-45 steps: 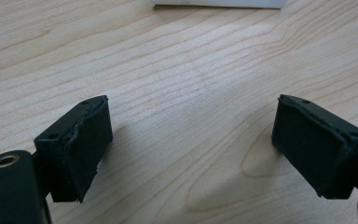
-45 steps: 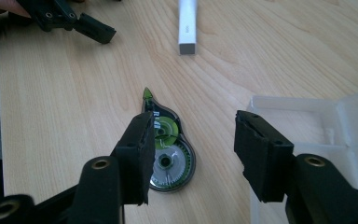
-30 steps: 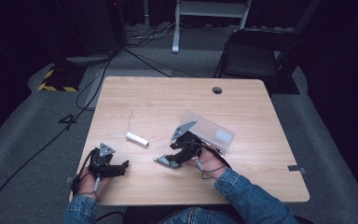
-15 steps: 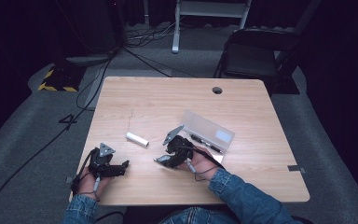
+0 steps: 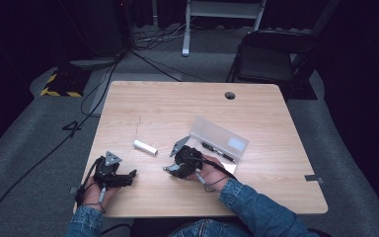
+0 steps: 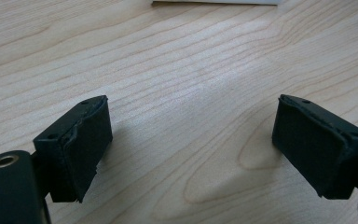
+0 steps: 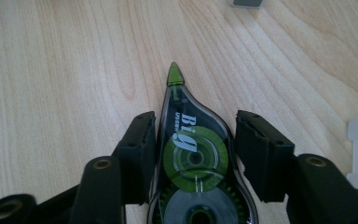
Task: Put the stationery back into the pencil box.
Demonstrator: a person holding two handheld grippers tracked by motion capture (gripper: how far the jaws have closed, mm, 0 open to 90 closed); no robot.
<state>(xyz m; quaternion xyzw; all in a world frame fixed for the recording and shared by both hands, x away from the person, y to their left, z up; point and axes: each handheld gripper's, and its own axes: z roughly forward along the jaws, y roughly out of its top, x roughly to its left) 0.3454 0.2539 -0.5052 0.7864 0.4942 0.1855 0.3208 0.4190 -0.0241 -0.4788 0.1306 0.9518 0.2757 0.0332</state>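
Lowered since earlier onto the correction tape dispenser (image 7: 193,158) flat on the tabletop (image 5: 168,106), right gripper (image 7: 193,154) fingers closing around it, seemingly not yet clamped; lift remaining; left gripper (image 6: 191,144) released, idle.

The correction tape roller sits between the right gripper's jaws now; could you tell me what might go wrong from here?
1. The jaws have just been closing around the correction tape roller, and a gap remains at one pad. Its curved, tapering shell could twist or squirt out forward.
2. The right gripper may press the roller's green tip into the table and smear tape.
3. The clear case lies close beside that hand and could get nudged.
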